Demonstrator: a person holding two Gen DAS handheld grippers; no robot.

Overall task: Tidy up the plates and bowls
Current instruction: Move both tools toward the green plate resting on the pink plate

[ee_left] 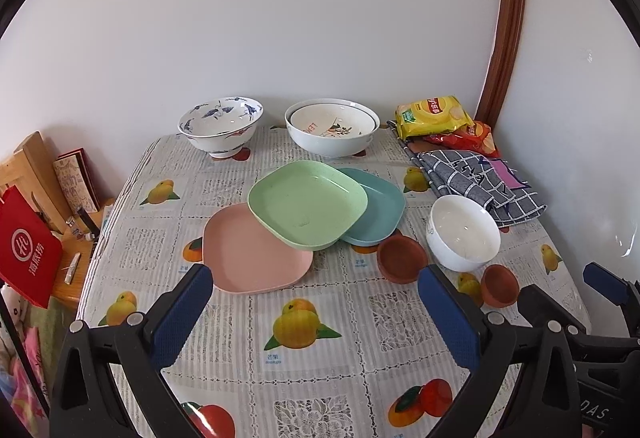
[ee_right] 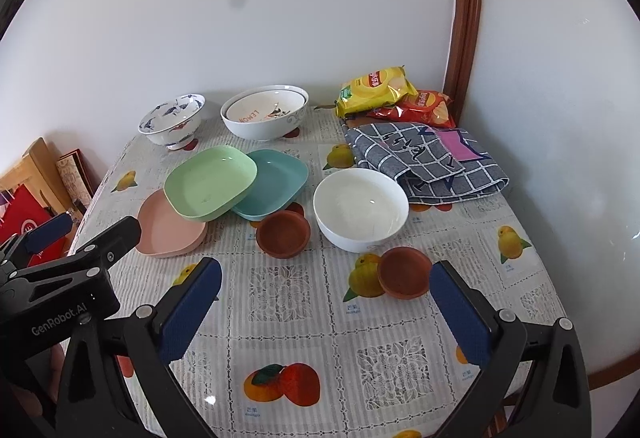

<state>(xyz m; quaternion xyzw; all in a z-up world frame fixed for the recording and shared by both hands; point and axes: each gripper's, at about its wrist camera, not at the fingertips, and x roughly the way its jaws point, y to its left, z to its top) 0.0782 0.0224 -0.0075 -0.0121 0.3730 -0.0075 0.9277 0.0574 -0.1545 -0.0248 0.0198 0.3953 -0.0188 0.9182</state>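
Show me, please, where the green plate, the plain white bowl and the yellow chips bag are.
green plate [ee_left: 306, 204]: left wrist view, on its flat inner bottom.
plain white bowl [ee_right: 360, 204]: right wrist view, on its inside bottom.
yellow chips bag [ee_right: 374, 86]: right wrist view, on its printed front.

Three square plates: pink plate [ee_left: 256, 254], light green plate [ee_left: 308, 204], teal plate [ee_left: 380, 214]. A plain white bowl [ee_right: 360, 208]; two terracotta-brown saucers [ee_right: 283, 232]. A white bowl with blue birds [ee_left: 220, 126]. The tablecloth [ee_left: 304, 318] is white lace-print squares with yellow mangoes. A grey-and-white checked cloth [ee_right: 424, 158]; yellow chip bag [ee_right: 374, 86], red chip bag [ee_right: 424, 106].
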